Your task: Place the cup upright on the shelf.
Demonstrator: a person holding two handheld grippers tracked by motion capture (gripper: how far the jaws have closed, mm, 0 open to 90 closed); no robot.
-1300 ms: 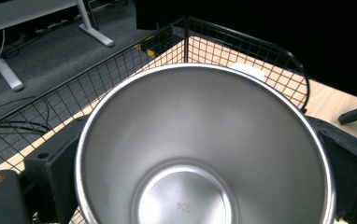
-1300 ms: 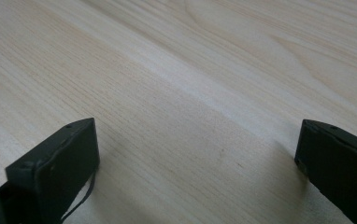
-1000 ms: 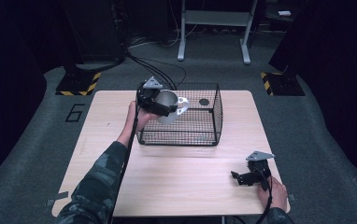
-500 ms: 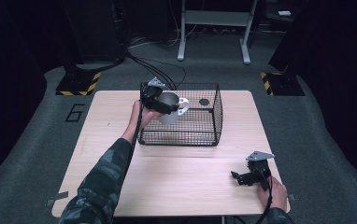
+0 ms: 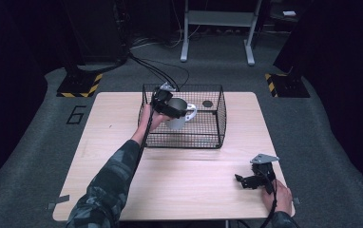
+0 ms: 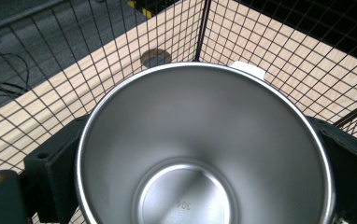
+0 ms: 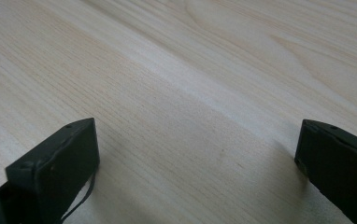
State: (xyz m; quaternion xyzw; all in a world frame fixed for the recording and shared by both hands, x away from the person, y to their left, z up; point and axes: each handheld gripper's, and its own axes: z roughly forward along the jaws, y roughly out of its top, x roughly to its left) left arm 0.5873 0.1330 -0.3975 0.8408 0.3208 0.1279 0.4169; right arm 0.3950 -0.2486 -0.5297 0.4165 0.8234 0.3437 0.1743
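On the wooden table [image 5: 122, 142], toward its far edge, stands a black wire basket [image 5: 203, 137], open at the top. Over the basket's left part the left gripper [image 5: 167, 107] holds a steel cup [image 5: 177, 114] — its jaws clamp the cup's rim from both sides, and the left gripper view looks straight down into the empty cup [image 6: 200, 149], mesh behind it. A white handle [image 5: 190, 112] juts from the cup's right side. Near the table's front right corner the right gripper [image 5: 251, 179] rests low over bare wood — jaws spread wide, nothing between them.
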